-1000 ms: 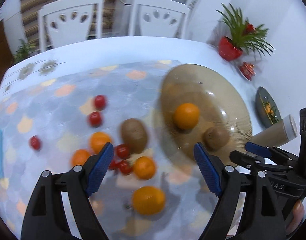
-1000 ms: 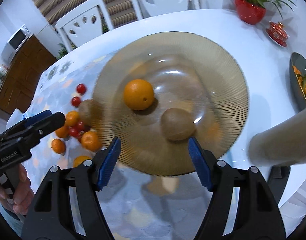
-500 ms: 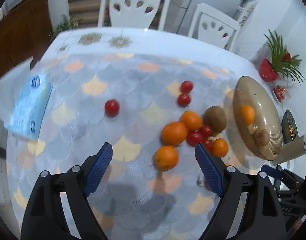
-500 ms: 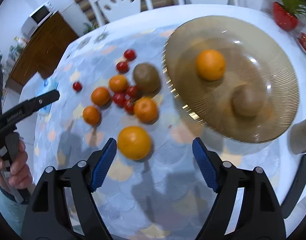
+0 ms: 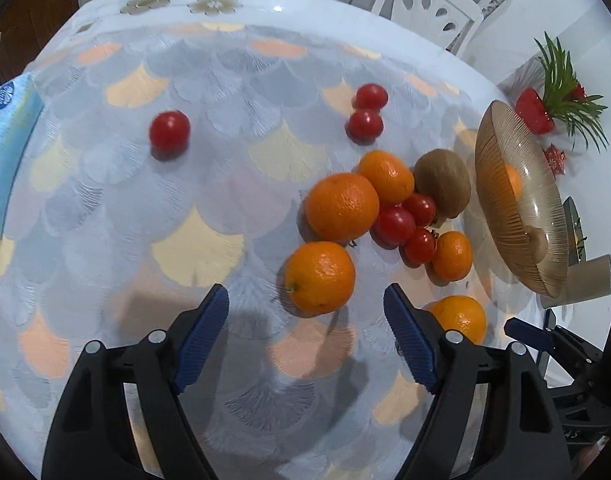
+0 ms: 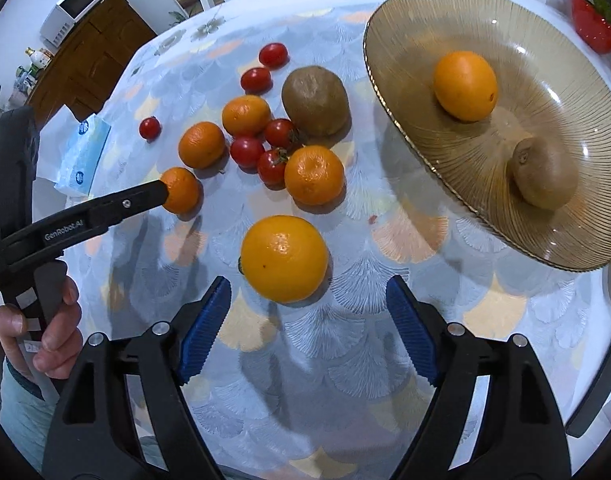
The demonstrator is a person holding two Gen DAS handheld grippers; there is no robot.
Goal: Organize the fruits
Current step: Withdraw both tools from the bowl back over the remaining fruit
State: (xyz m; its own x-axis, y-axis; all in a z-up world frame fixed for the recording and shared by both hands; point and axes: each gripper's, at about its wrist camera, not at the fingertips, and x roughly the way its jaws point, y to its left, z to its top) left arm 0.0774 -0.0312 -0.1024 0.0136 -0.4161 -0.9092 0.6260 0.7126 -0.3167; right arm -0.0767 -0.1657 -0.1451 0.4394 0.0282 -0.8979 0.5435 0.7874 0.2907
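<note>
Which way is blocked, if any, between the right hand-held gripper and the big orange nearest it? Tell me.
Probably none: the right hand-held gripper is open, and the big orange lies alone on the tablecloth just ahead.

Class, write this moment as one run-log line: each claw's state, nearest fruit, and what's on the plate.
left claw open, orange ahead | right claw open, large orange ahead | plate: one orange, one kiwi

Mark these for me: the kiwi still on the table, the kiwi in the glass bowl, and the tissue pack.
kiwi on the table (image 6: 316, 101): right wrist view, middle of its brown skin.
kiwi in the glass bowl (image 6: 544, 173): right wrist view, middle of the fruit.
tissue pack (image 5: 7, 148): left wrist view, blue top face.
</note>
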